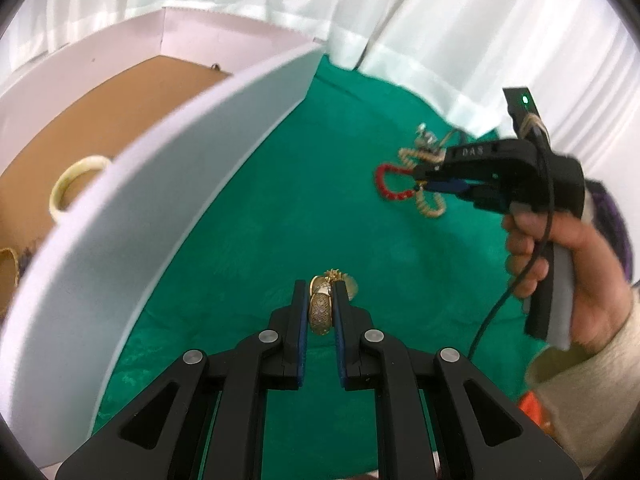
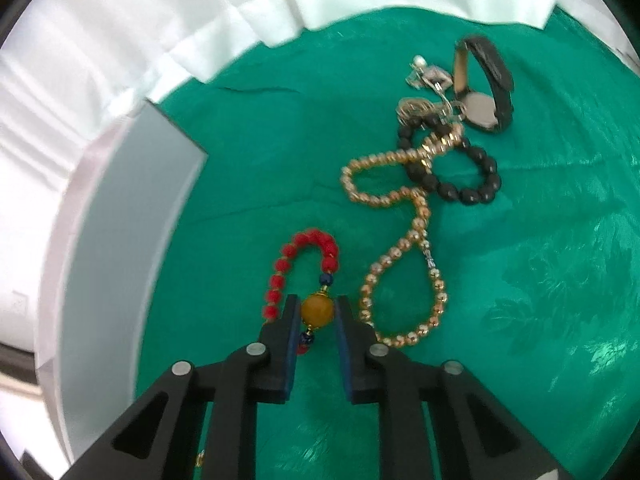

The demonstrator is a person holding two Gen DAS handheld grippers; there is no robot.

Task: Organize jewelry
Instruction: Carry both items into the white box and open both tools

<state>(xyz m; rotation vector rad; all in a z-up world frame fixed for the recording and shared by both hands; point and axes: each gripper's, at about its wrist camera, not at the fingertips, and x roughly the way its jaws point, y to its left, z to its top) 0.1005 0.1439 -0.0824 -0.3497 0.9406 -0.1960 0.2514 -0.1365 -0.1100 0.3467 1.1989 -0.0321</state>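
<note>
Red bead bracelet (image 2: 304, 268), lying on the green cloth (image 2: 520, 280) just beside the white box wall (image 2: 120, 240); the right gripper (image 2: 316, 312) is clamped on its large amber bead (image 2: 317, 311), likely chosen because it is the widest, firmest part of the strand. The jaws point steeply down, suiting a pick straight off the cloth. Left gripper (image 1: 320, 300), closed on a gold mesh ornament (image 1: 320, 312) held just above the cloth beside the white box (image 1: 160, 184), presumably awaiting its drop over the wall. Inside the box, on the brown floor, a cream bangle (image 1: 80, 184) already lies sorted. Still unsorted and loosely tangled on the cloth: gold bead necklace (image 2: 400, 248), black bead bracelet (image 2: 460, 188), a wristwatch (image 2: 484, 92) and small silver pieces (image 2: 430, 76), near the white drape (image 2: 200, 20)
</note>
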